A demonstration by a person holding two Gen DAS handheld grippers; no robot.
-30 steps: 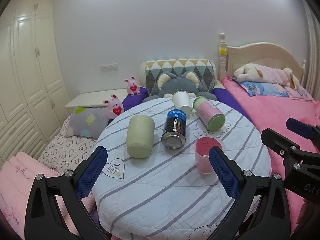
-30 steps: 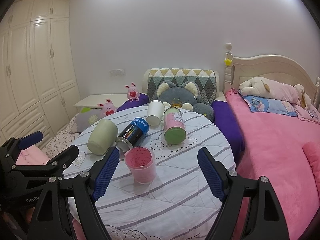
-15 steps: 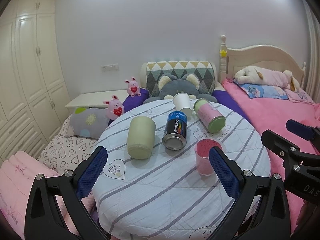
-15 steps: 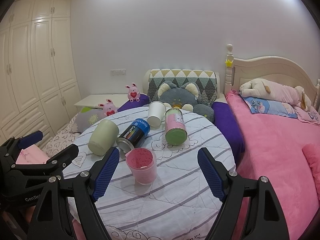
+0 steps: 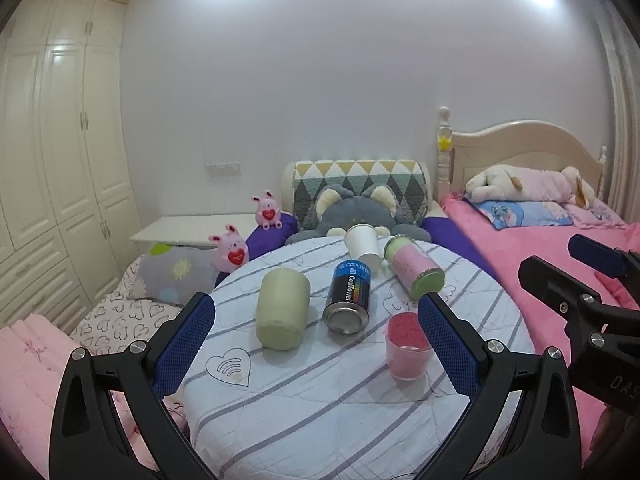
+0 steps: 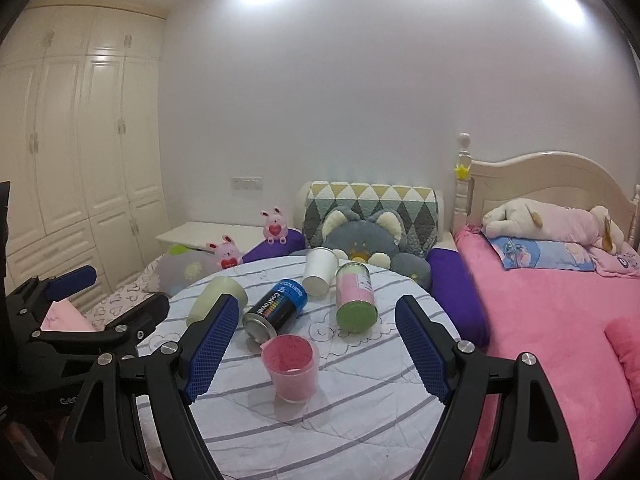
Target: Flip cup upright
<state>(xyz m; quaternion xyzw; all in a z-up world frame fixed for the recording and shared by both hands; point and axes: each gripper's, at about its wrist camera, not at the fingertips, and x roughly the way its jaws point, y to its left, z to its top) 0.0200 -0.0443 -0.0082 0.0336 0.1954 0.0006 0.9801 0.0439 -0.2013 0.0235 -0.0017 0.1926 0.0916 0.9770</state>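
Note:
On the round table [image 5: 320,420] [image 6: 360,412] a pink cup [image 5: 407,347] [image 6: 291,367] stands upright near the front. A pale green cup [image 5: 282,313] [image 6: 212,298] lies on its side at the left. A white paper cup [image 5: 363,246] [image 6: 319,271] stands upside down at the back. A blue can [image 5: 349,296] [image 6: 276,309] and a pink-and-green tin [image 5: 414,270] [image 6: 355,297] lie on their sides. My left gripper [image 5: 316,344] is open and empty, above the table's near half. My right gripper [image 6: 314,348] is open and empty, with the pink cup between its fingers' line of sight.
The table wears a striped quilted cloth. A pink bed [image 5: 560,256] [image 6: 552,320] lies to the right, plush toys and cushions [image 5: 356,208] behind the table, a wardrobe [image 5: 52,152] at the left. The right gripper also shows in the left wrist view [image 5: 592,300].
Both grippers have tilted upward and pulled back slightly, so the table and objects sit lower in both views. The objects have not moved.

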